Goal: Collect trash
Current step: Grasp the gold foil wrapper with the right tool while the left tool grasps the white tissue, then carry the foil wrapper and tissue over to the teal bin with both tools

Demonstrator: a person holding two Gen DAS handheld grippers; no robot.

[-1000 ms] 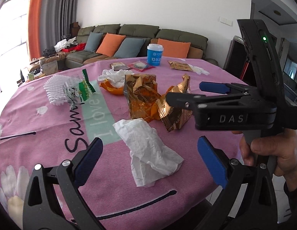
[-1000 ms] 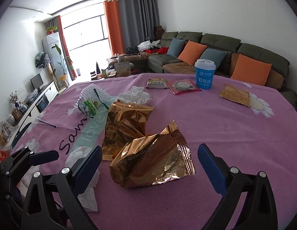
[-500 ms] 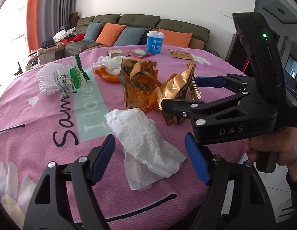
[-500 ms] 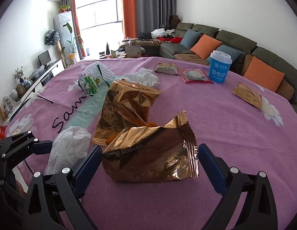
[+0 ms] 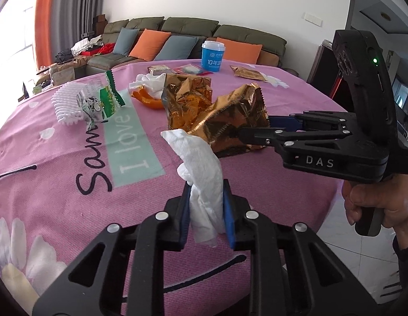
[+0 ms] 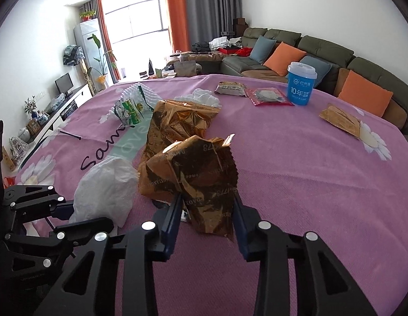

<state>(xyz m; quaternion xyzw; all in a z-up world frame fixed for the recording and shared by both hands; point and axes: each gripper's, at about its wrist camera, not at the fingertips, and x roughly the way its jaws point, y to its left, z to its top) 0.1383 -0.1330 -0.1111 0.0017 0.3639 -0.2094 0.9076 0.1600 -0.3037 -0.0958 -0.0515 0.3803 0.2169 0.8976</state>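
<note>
The left claw (image 5: 206, 210) is closing, its blue pads already pressing a crumpled white tissue (image 5: 204, 173) that stands up from between them at the near edge of the tabletop (image 5: 270, 184). Just right of the tissue, the right claw (image 6: 207, 217) is closing too, with the near gold wrapper (image 6: 201, 181) pinched between its pads. A hand (image 5: 375, 202) grips that tool's handle. Just beyond the near gold wrapper and touching it lies a second gold wrapper (image 5: 188, 97). Farther from the tissue, to the left, a green-and-white packet (image 5: 103, 102) rests against a white foam net (image 5: 67, 102). Well beyond the tissue, near the far edge, stands a blue cup (image 5: 213, 55).
</note>
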